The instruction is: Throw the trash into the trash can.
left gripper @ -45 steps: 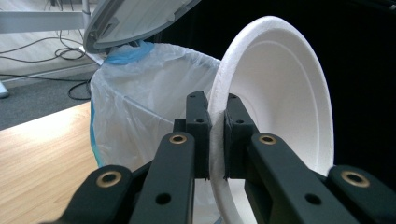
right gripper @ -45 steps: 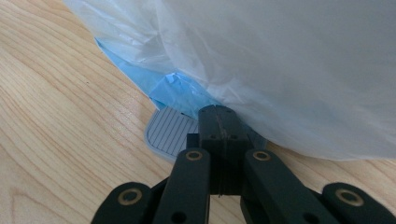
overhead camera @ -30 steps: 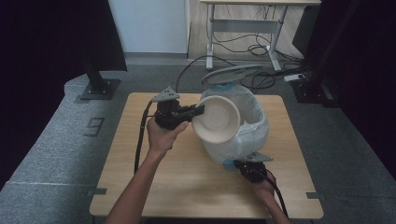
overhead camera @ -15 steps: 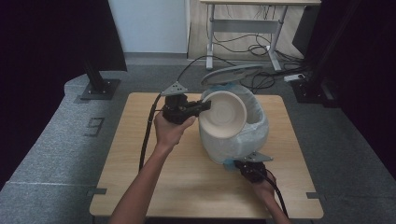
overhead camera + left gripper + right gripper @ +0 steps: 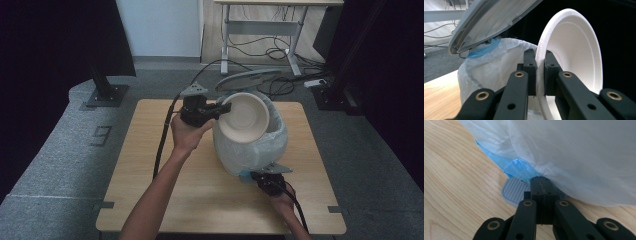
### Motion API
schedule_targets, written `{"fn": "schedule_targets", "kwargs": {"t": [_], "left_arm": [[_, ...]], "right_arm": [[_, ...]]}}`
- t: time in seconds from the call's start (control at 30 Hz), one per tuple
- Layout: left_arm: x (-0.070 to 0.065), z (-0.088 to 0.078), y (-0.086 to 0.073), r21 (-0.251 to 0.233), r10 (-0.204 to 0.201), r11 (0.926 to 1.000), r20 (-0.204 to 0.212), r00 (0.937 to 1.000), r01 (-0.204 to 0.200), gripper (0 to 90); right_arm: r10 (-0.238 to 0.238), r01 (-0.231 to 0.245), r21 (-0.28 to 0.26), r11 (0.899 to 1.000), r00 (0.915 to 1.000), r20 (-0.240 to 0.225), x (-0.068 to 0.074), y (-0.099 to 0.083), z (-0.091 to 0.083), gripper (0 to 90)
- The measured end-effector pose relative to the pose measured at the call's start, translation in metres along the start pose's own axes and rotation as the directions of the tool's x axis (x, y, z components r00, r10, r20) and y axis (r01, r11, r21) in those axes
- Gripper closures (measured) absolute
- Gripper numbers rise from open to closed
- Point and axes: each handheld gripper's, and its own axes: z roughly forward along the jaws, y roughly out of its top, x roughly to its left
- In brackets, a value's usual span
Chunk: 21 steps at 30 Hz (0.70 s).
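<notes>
The white bowl (image 5: 244,118) sits near the middle of the high view, a little above center, tipped on its side over the open top of the bin (image 5: 250,150). My left gripper (image 5: 220,111) has its jaws clamped on the bowl's rim. In the left gripper view the bowl (image 5: 574,55) fills the right half, with its rim pinched between the two black jaws at the bottom middle. The bin's grey lid (image 5: 491,20) stands up in the upper left of that view, and the white bag (image 5: 496,67) of the bin puffs out below it.

My right gripper (image 5: 261,176) is low and right of center in the high view, at the foot of the bin on the tabletop (image 5: 150,170). Its jaws are together with nothing between them. In the right gripper view their tips rest on the grey foot pedal (image 5: 515,190), just under the bag.
</notes>
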Motion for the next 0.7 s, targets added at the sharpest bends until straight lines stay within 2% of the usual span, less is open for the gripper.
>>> {"fn": "schedule_targets", "kwargs": {"t": [0.3, 0.7], "left_arm": [[0.0, 0.013, 0.005, 0.012, 0.015, 0.9998, -0.012, 0.9998, -0.015, 83.5], [0.005, 0.026, 0.007, 0.011, 0.0, 0.9999, -0.021, 0.9998, 0.0, 83.5]], "right_arm": [[0.0, 0.0, -0.001, 1.0, 1.0, 0.0, 0.0, 0.0, 0.0, 89.7], [0.003, -0.003, -0.003, 1.0, 1.0, -0.004, -0.001, 0.0, 0.0, 89.7]]}}
